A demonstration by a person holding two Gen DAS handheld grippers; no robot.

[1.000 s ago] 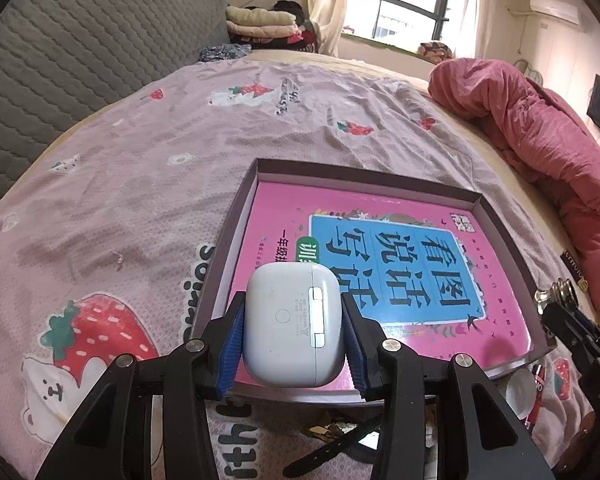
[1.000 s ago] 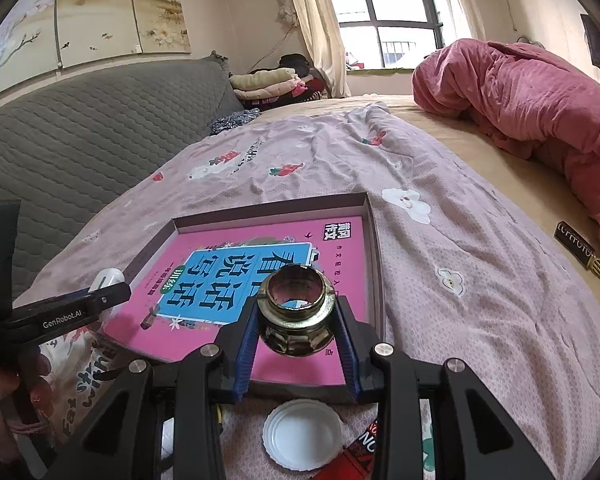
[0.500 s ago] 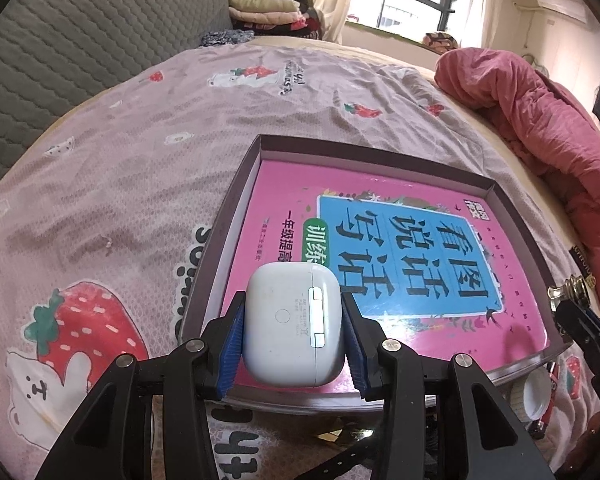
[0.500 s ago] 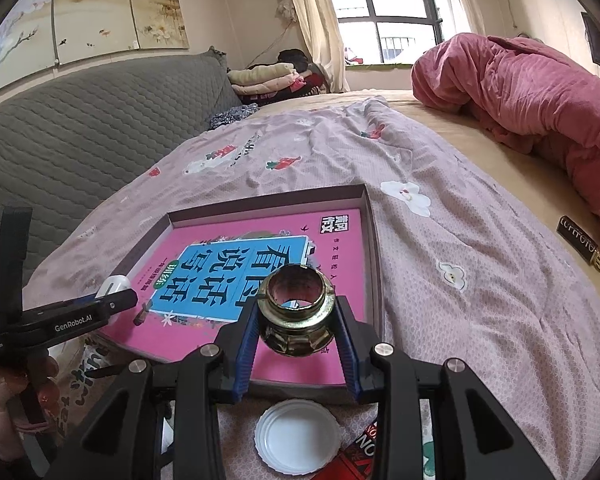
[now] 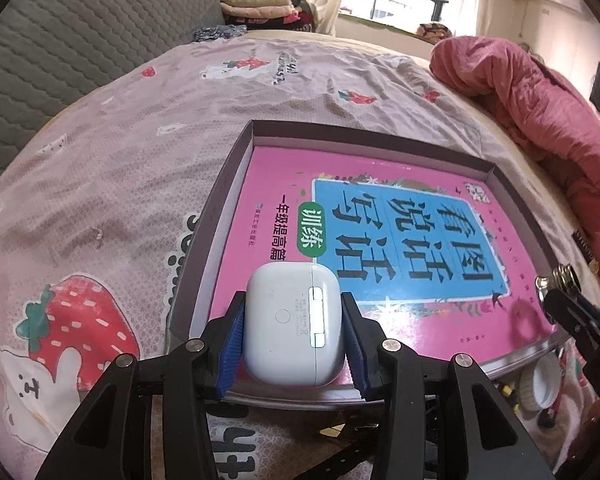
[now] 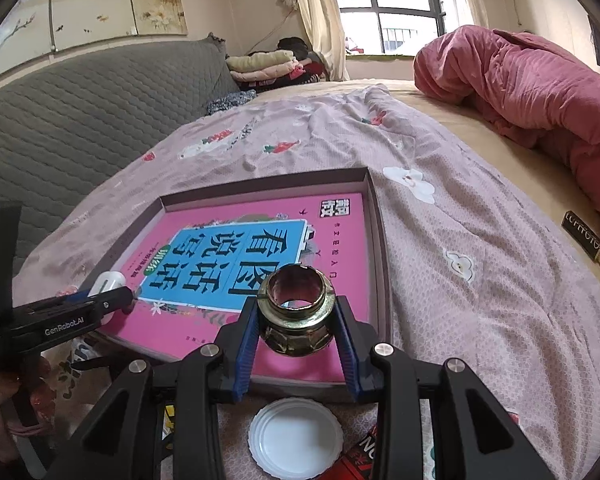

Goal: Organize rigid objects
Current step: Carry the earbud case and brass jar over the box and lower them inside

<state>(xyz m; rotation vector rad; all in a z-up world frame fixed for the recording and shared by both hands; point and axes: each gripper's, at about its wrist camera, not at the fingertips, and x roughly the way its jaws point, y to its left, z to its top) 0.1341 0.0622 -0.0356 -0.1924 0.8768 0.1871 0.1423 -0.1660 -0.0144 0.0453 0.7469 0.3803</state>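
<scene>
Clenching a white case point(image 5: 294, 322), left claw point(image 5: 292, 332); right claw point(image 6: 296, 330) grasps brass nut point(image 6: 296, 314).

my blue ribbed pads point(image 5: 231, 350) look rubbery. the earbud case point(image 5: 294, 326) is smooth glossy white plastic, the nut point(image 6: 296, 314) dull brassy metal. the book point(image 5: 384, 240) cover shines like coated paper; the bedsheet point(image 5: 112, 184) is matt printed cloth.

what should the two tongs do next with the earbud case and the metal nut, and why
Probably lower both and let go inside the tray. The left tongs grip the white earbud case and the right tongs grip the metal nut, each held above the pink book lying in that tray.
</scene>
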